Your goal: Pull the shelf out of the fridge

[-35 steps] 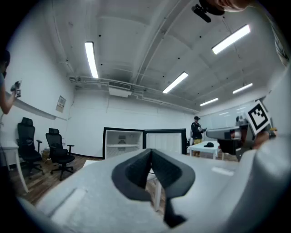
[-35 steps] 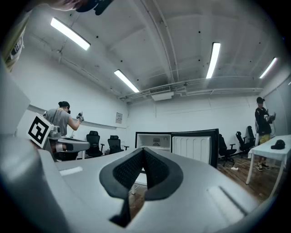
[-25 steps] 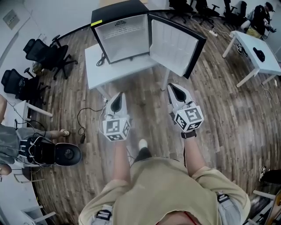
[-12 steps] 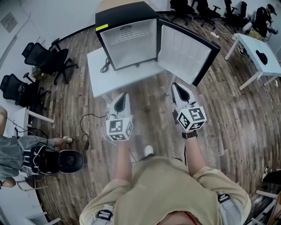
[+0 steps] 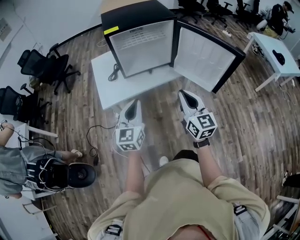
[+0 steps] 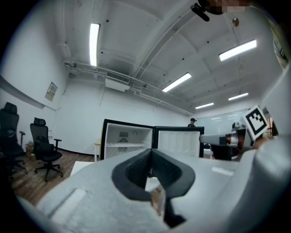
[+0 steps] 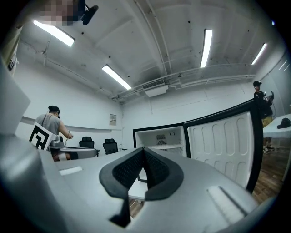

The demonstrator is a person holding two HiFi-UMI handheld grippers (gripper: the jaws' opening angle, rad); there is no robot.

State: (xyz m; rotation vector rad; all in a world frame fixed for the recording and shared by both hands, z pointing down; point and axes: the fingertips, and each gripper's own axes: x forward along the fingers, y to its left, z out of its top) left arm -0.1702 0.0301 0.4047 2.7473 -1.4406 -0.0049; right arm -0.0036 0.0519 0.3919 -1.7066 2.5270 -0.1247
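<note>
Fridge (image 5: 140, 47) on counter (image 5: 112, 89), 12 o'clock; door (image 5: 206, 58) open, 1 o'clock. Left tongs (image 5: 133, 103), right tongs (image 5: 184, 93): clenched, empty. Office chairs (image 5: 47, 70), 10 o'clock.

Just ahead of the fingers (image 5: 132, 108), the white counter (image 5: 140, 88) carries the open fridge (image 5: 145, 47), with a black cable (image 5: 114, 72) beside it.

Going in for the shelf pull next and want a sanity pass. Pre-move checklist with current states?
1. Fridge door open: ok.
2. Shelf seated inside fridge: ok.
3. Left hand-held gripper jaws open to grasp: not ok, shut and empty.
4. Right hand-held gripper jaws open to grasp: not ok, shut and empty.
5. Grippers within reach of shelf: not ok, both short of the fridge.
6. Shelf free to slide: cannot tell.
</note>
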